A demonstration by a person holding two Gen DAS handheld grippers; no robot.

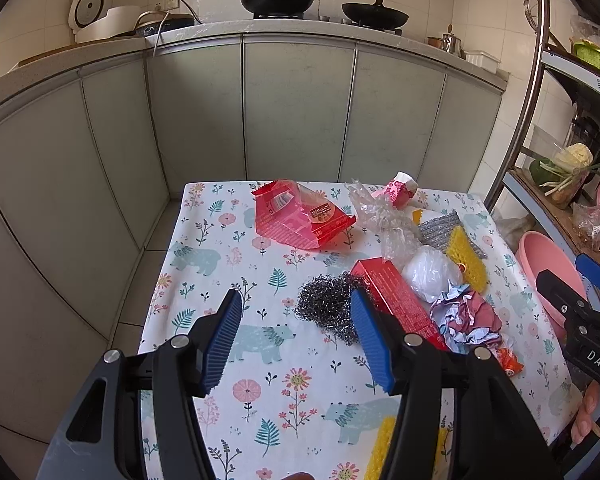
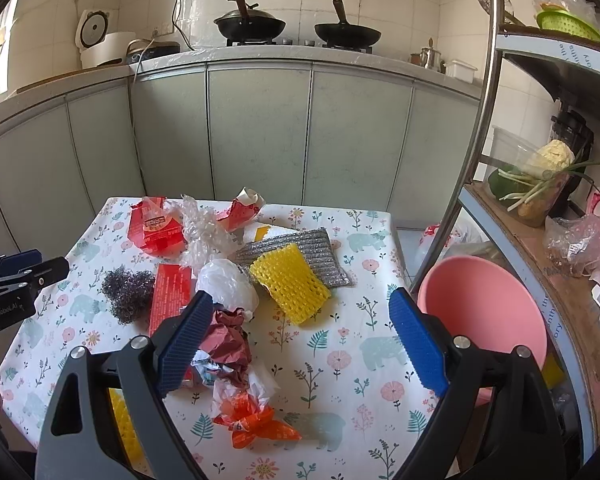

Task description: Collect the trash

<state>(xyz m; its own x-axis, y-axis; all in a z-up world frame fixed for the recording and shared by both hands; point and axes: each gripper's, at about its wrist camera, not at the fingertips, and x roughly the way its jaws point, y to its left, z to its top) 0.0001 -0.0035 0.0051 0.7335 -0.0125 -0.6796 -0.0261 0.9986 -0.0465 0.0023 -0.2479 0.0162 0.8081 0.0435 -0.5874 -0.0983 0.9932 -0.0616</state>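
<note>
Crumpled paper wad point(image 2: 228, 344) on tabletop point(image 2: 364, 364): light, soft; pinch across bulk. Left tongs point(image 1: 296, 344), right tongs point(image 2: 300, 344): wide open, empty.

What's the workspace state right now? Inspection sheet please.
Surface: small table with floral bear-print cloth, in front of grey cabinets.
Job's things: red foil snack bag, crumpled clear plastic film, red cardboard box, white plastic wad, crumpled maroon paper, orange wrapper, crushed red paper cup.
Clutter: steel wool ball, yellow foam net on grey scouring pad.
Grippers: left gripper open, empty; right gripper open, empty.
Cables: white cord hanging off the counter.
Surroundings: pink plastic basin right of table; two black woks on stove.
</note>
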